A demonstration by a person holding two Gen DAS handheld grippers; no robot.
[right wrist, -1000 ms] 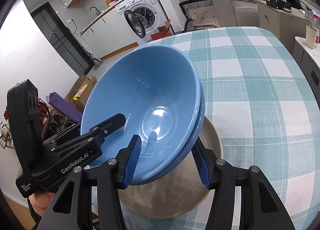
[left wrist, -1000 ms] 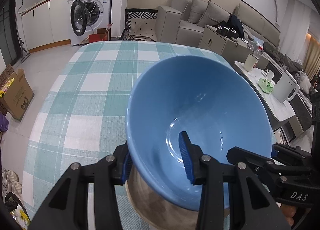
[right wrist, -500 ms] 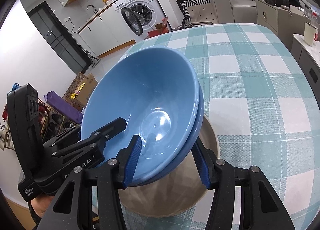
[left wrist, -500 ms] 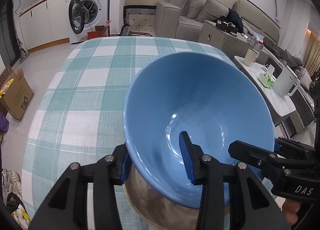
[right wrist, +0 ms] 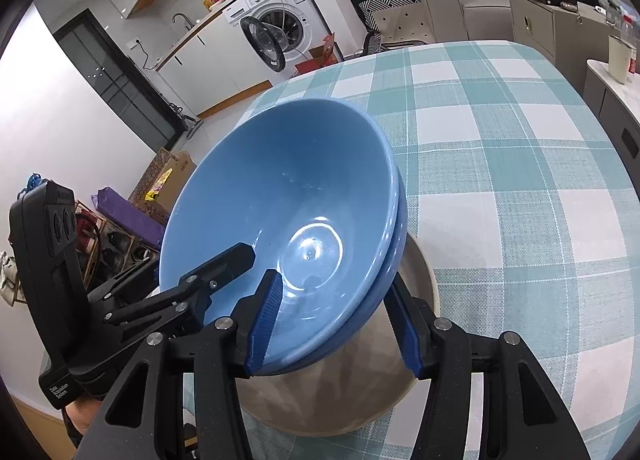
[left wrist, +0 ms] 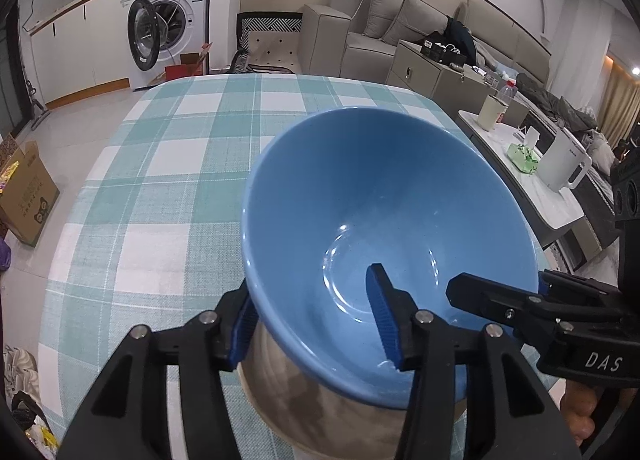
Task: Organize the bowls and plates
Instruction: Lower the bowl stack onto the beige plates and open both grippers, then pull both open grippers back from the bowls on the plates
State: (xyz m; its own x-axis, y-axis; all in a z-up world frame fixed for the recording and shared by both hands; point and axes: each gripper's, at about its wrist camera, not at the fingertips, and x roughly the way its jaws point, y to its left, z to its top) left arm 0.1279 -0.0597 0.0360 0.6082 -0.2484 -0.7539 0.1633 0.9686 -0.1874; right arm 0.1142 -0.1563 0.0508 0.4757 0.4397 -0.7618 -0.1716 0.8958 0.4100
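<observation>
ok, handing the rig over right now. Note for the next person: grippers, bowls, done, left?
Left gripper: fingers straddle the blue rim, jaws have just been opening, not pinching.
Right gripper: fingers straddle both blue rims; grip unclear.
Top bowl sits nested in the lower bowl, and both are in the beige dish on the table.
Done: bowls stacked.
Left: probably free the right gripper and pull both back.

Light: bright, even indoor light; a lit lamp glows at far right.
Glare: soft white highlights in the bowl bottom in both views.
Shadows: faint, under the bowl.
Distortion: strong fisheye bend; black vignette at corners.
Focus: sharp throughout, no motion blur.
</observation>
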